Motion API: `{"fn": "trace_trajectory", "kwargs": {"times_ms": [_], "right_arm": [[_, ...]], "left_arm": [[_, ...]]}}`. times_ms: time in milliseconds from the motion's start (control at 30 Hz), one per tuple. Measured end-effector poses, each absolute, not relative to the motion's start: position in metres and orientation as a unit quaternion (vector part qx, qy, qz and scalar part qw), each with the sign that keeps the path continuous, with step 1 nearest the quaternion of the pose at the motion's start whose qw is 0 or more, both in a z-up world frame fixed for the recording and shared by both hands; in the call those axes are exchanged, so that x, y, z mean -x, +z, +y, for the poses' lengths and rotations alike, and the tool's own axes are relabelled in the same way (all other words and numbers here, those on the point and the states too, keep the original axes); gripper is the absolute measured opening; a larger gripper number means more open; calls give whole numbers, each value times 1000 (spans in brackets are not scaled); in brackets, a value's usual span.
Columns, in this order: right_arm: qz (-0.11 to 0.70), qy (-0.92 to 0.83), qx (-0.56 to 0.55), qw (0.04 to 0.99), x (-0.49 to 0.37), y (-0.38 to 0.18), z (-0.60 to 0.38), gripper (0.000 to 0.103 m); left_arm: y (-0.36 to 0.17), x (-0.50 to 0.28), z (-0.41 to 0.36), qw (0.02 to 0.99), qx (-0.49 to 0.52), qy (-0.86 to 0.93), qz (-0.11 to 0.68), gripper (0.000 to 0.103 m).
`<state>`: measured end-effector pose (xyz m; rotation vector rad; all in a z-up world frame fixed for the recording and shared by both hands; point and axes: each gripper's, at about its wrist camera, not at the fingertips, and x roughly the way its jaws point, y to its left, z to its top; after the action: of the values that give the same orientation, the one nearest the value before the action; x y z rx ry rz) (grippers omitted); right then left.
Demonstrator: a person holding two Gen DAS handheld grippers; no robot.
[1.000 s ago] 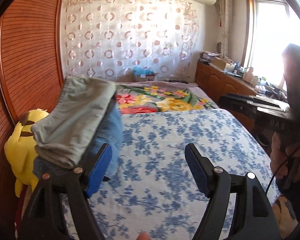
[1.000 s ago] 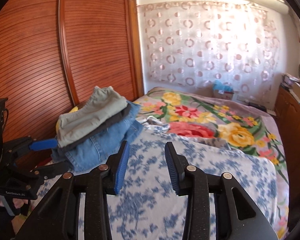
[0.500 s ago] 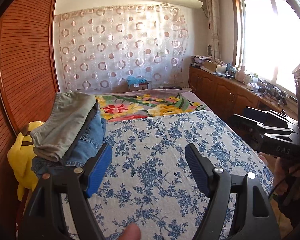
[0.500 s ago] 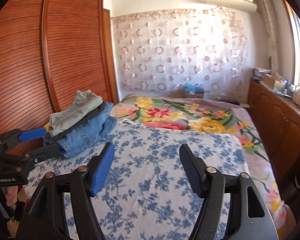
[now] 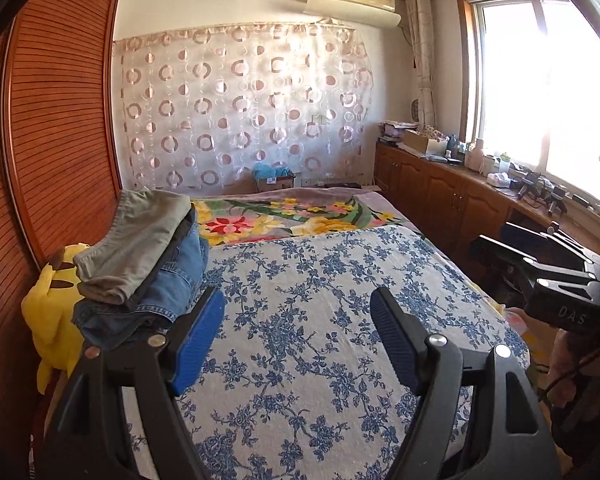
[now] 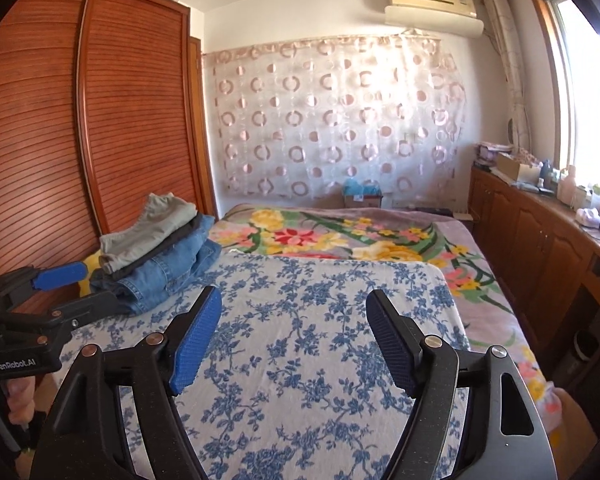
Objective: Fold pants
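Observation:
A stack of folded pants lies at the left edge of the bed, grey-green pants on top of dark and blue denim ones; it also shows in the right wrist view. My left gripper is open and empty, held above the blue-flowered sheet to the right of the stack. My right gripper is open and empty above the same sheet. The left gripper also shows at the left of the right wrist view, beside the stack.
A yellow plush toy sits between the stack and the wooden wardrobe. A flowered blanket covers the far end of the bed. A wooden counter with clutter runs under the window on the right.
Both grippers have drawn back and up from the stack, so more of the room shows. The right gripper's jaws have opened wider. The stack stays on the bed.

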<state>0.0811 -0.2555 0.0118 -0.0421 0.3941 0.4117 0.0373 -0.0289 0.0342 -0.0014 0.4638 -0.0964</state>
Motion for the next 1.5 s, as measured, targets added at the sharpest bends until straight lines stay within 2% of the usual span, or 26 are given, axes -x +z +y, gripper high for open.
{"fn": "trace_trajectory", "kwargs": {"times_ms": [1500], "right_arm": [[197,182,16,963,-56,-9,-268,76]], "left_arm": [[20,-16,-27,972,3,-29,232,76]]}}
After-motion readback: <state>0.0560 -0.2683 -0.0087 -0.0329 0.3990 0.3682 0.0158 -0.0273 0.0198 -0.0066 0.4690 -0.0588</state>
